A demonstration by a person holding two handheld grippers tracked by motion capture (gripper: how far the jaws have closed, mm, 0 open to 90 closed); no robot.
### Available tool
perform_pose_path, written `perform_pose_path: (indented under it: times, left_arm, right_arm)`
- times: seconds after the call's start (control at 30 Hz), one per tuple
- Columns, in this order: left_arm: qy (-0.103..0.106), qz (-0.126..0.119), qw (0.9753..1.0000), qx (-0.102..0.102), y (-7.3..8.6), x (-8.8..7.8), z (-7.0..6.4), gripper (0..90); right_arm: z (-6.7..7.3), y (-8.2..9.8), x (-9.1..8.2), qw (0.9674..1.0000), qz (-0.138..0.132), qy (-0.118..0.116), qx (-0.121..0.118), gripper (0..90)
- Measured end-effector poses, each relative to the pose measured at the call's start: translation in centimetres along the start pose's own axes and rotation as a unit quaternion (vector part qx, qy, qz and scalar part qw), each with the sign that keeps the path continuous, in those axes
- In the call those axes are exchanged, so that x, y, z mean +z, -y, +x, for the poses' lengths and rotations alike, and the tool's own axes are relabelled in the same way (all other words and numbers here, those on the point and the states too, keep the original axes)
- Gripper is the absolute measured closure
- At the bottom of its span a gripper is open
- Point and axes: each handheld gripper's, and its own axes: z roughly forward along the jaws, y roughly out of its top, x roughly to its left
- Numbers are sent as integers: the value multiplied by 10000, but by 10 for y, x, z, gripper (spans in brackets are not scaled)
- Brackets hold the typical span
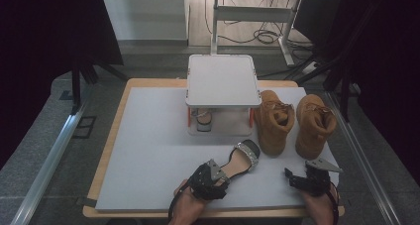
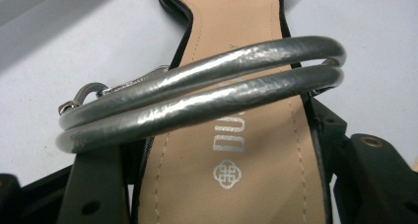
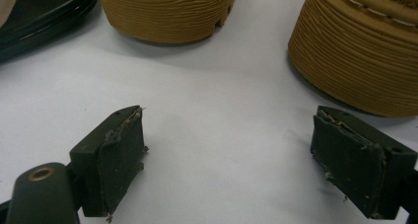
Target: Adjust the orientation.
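While astride sandal (image 2: 236, 150), left gripper (image 1: 214, 181).

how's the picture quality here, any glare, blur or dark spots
High view: dim, edges nearly black, white table top evenly lit. Left gripper view: glare streaks on the sandal's silver straps, near jaws soft. Right gripper view: sharp on the boot soles, soft shadows beneath them.

A lab or test room; dark curtains (image 1: 44, 31) around the table (image 1: 148, 150), metal frame (image 1: 247, 17), loose cables (image 1: 265, 35) on the floor.
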Motion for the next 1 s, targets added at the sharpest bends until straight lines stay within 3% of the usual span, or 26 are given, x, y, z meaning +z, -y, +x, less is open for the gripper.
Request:
perform_pose_path:
  times: [0.2, 0.43, 0.6, 1.0]
  left_arm:
    - [137, -71, 9999, -39, 2, -3, 4, 381]
    - [149, -219, 9996, -102, 1, -14, 8, 383]
    - [29, -269, 9995, -154, -1, -21, 12, 382]
    - [-186, -417, 9976, -520, -6, -25, 30, 382]
  right_arm:
    - [0, 0, 0, 10000, -1, 0, -1, 128]
    - [0, 0, 0, 10000, -1, 0, -1, 128]
    - [0, 0, 0, 10000, -2, 0, -1, 128]
    - [0, 0, 0, 10000, -2, 1, -1, 128]
